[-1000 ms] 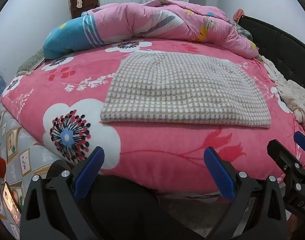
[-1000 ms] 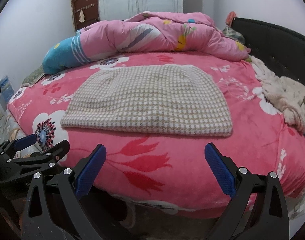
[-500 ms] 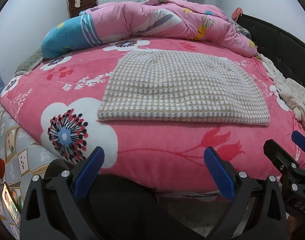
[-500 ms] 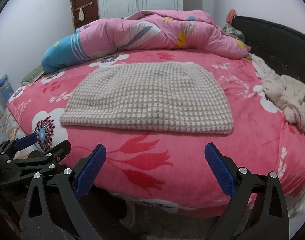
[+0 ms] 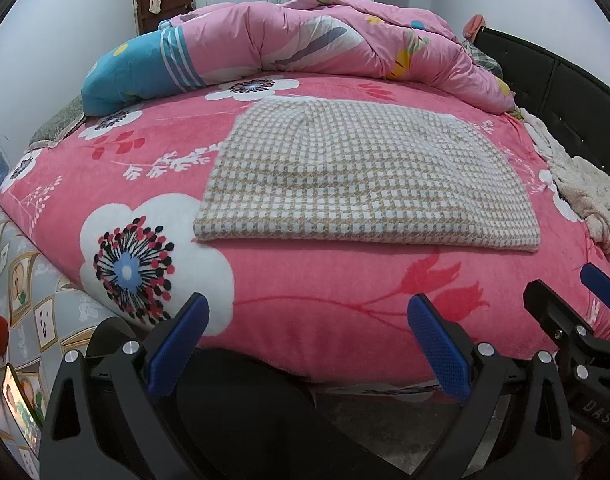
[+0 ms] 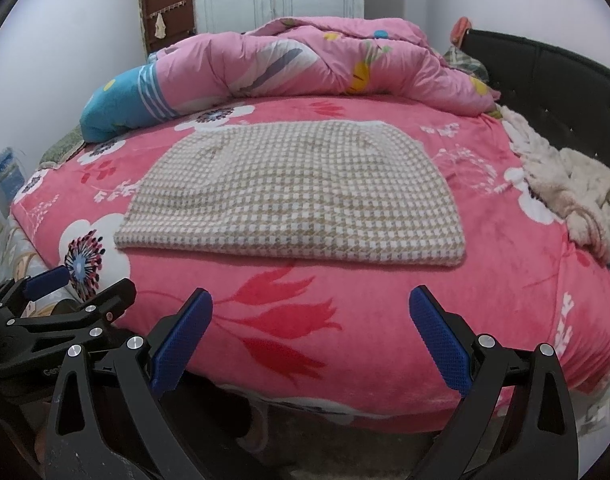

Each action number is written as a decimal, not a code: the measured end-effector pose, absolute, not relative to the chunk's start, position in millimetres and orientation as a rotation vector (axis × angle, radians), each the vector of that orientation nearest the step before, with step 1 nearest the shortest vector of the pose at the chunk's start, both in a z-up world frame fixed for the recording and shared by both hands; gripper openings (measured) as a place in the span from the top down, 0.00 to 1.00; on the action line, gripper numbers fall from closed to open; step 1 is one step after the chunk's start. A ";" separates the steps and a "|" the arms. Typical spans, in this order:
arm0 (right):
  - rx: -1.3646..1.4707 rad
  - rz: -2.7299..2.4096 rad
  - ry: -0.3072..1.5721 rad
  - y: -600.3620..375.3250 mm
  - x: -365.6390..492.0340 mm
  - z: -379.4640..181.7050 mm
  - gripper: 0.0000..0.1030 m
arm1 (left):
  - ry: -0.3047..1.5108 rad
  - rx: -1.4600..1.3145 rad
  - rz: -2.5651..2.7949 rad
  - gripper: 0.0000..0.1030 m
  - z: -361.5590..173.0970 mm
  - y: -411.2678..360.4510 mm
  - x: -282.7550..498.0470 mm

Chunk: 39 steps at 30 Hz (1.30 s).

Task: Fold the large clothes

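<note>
A beige and white checked garment [image 5: 365,172] [image 6: 297,196] lies folded flat in a rough rectangle on the pink flowered bedspread [image 5: 305,300] [image 6: 505,264]. Both grippers hang short of the bed's near edge, well back from the garment's front fold. My left gripper [image 5: 307,340] is open, blue pads wide apart, nothing between them. My right gripper [image 6: 311,338] is open and empty too. The right gripper's fingers [image 5: 561,320] show at the left wrist view's right edge; the left gripper's fingers [image 6: 65,308] show at the right wrist view's left edge.
A bunched pink quilt with a blue end [image 5: 305,48] [image 6: 305,64] lies along the far side of the bed. A cream fleece cloth [image 5: 585,188] [image 6: 573,188] sits at the right by the black headboard [image 5: 565,92] [image 6: 565,92]. Bare floor [image 5: 405,412] lies below the bed edge.
Both grippers have drifted slightly toward the bed, so the garment looks a little larger. The jaws stay open and the garment has not moved.
</note>
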State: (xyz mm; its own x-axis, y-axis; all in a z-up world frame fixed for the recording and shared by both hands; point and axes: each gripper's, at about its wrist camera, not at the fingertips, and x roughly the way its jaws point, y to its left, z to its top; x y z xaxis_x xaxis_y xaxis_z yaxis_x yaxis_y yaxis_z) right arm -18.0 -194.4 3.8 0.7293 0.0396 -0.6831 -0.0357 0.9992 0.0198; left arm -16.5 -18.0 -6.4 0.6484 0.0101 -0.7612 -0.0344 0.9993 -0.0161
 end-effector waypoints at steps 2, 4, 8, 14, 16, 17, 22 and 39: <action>0.006 0.042 0.752 -194.6 -17.9 3.7 0.08 | 0.866 -0.031 0.023 0.05 -6.7 -17.3 -16.3; 0.006 0.040 0.752 -194.9 -17.9 3.8 0.08 | 0.866 -0.030 0.024 0.05 -6.6 -17.2 -16.2; 0.007 0.036 0.754 -194.8 -18.5 3.2 0.08 | 0.866 -0.030 0.023 0.05 -6.7 -16.4 -16.0; 0.008 0.036 0.756 -194.2 -18.4 3.2 0.08 | 0.867 -0.030 0.021 0.05 -7.0 -16.0 -15.8; 0.007 0.034 0.757 -195.2 -18.1 3.4 0.08 | 0.866 -0.029 0.022 0.05 -7.0 -15.9 -15.7; 0.007 0.035 0.757 -195.2 -18.0 3.3 0.08 | 0.867 -0.029 0.022 0.05 -7.1 -16.1 -15.8; 0.006 0.034 0.755 -196.0 -18.0 3.4 0.08 | 0.866 -0.030 0.023 0.05 -6.9 -16.1 -15.7; -0.003 0.038 0.754 -195.1 -17.8 3.2 0.08 | 0.864 -0.038 0.032 0.05 -6.4 -14.6 -16.0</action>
